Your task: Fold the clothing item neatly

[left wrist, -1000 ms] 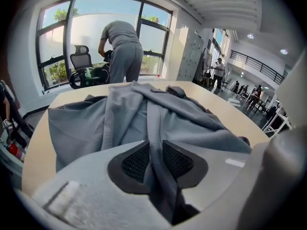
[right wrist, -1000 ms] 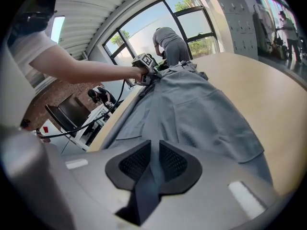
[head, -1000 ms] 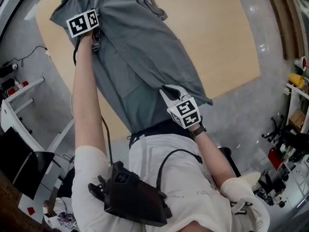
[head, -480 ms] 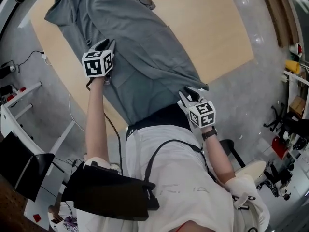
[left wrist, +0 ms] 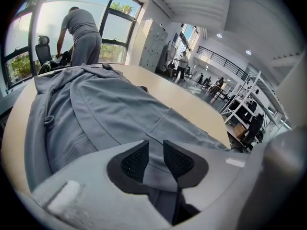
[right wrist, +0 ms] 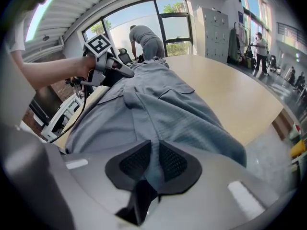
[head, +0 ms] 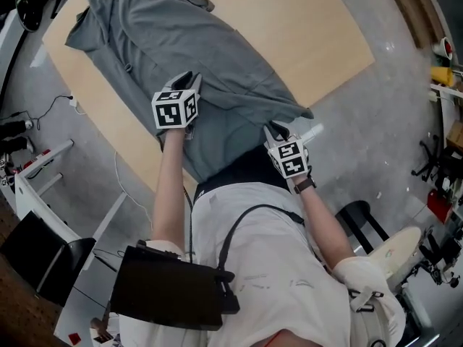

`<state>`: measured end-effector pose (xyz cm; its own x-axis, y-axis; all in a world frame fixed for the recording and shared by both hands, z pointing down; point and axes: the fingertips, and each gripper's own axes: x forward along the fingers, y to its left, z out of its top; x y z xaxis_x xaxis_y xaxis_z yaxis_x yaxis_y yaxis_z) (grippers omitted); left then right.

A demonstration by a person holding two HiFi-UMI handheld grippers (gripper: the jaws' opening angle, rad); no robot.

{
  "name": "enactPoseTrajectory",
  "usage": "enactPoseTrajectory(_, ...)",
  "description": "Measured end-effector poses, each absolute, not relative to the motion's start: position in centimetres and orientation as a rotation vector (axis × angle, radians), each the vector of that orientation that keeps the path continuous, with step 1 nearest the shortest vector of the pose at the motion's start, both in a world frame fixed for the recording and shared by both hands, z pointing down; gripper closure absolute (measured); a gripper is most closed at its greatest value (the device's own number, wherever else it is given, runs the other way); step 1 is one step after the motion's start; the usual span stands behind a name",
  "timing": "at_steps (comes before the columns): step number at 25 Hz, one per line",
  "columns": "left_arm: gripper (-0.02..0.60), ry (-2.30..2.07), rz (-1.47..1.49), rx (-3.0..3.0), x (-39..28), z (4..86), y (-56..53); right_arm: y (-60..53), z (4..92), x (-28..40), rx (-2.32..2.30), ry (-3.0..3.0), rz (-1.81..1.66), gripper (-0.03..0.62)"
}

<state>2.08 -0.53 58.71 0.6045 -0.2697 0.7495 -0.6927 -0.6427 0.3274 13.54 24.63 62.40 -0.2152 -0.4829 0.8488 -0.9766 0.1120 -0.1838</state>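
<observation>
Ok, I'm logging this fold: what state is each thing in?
Grey fabric garment: spread lengthwise, unfolded, near end at the table's edge.
Light wooden table: partly covered by garment.
Left gripper: jaws apart, just been opening; nothing pinched.
Right gripper: jaws just been closing, pinching garment's near edge.

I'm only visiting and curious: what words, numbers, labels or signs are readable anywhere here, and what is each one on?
No readable text anywhere in these views.
Left marker cube and right marker cube: black-and-white square patterns only, no letters or numbers.
Grey garment: no print or tag visible.
Background shelves and windows: any labels are too small to read.
</observation>
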Motion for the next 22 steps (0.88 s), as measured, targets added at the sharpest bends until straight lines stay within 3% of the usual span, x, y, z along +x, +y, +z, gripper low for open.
enactPoseTrajectory(3,0.479,-0.749,0.906,2.215,1.8,58.7,0.4,24.9,62.0,13.6,1.453,-1.796,1.092,0.579)
enactPoseTrajectory(12,0.479,-0.769,0.857,2.227,0.9,57.0,2.0,27.0,56.3,9.9,1.304,-2.062,1.238,0.58)
enactPoseTrajectory(16,0.479,-0.758,0.856,2.216,1.0,57.2,3.1,28.5,57.9,8.9,1.293,-2.008,1.291,0.579)
enactPoseTrajectory(22,0.479,-0.783,0.837,2.191,0.8,57.5,3.9,29.1,60.2,7.5,1.178,-1.954,1.319,0.51)
